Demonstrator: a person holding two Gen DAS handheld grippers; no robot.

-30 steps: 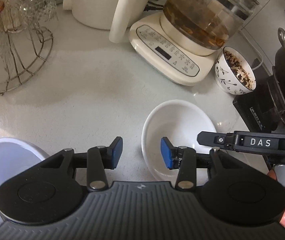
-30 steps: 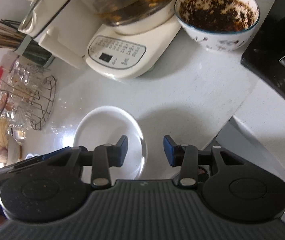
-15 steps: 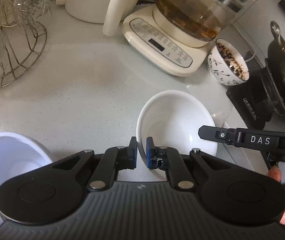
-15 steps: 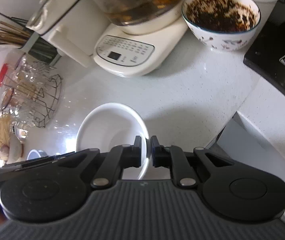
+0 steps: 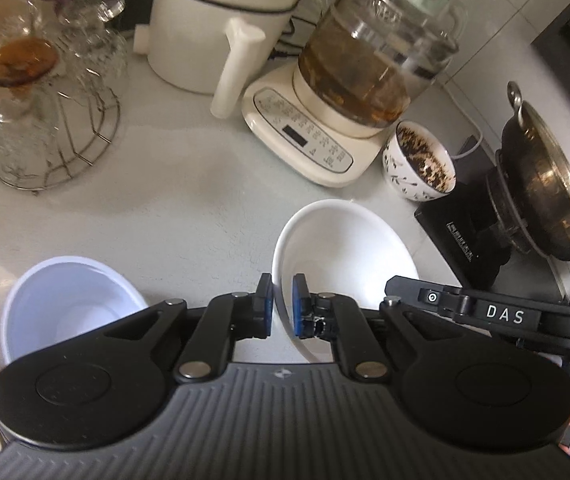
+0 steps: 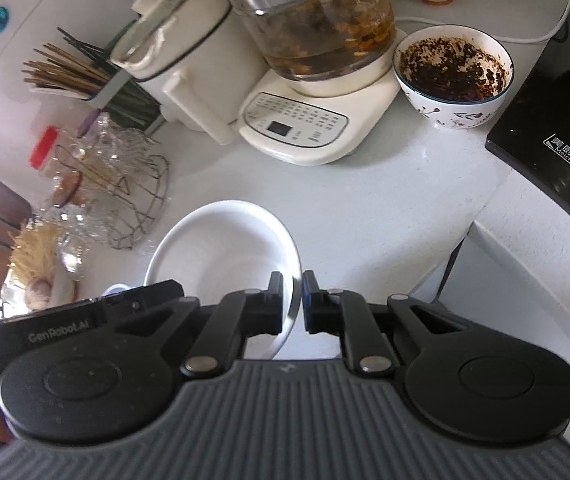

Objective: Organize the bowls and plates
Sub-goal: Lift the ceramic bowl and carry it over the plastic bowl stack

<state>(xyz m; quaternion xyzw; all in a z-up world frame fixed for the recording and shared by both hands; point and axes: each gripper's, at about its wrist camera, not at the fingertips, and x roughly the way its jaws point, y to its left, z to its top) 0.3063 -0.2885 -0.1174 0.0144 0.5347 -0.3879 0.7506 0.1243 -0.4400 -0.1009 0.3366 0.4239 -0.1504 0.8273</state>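
Left tool: fingers are sitting nearly together, blue pads pinching the left rim of the white bowl between them. Right tool: fingers are likewise nearly together, pinching the same bowl at its right rim. So the bowl is being gripped on two opposite edges, one tool per side.

Bowl position: it is sitting near the front of the white tabletop, just ahead of both tools; whether its base is touching the tabletop cannot be told. Orientation: mouth is facing up and slightly tilted. Being round, it is showing no long axis; the line between the two grips is running left to right.

Appearance: plain glossy white, shallow, wide-rimmed, inside empty and clean, light glaring off the glaze.

Further left, a second white bowl is standing upright, well apart from the held one. Beyond, a patterned bowl with dark residue is standing just beside a cream kettle base carrying a glass pot. A wire rack of glasses is standing at far left.
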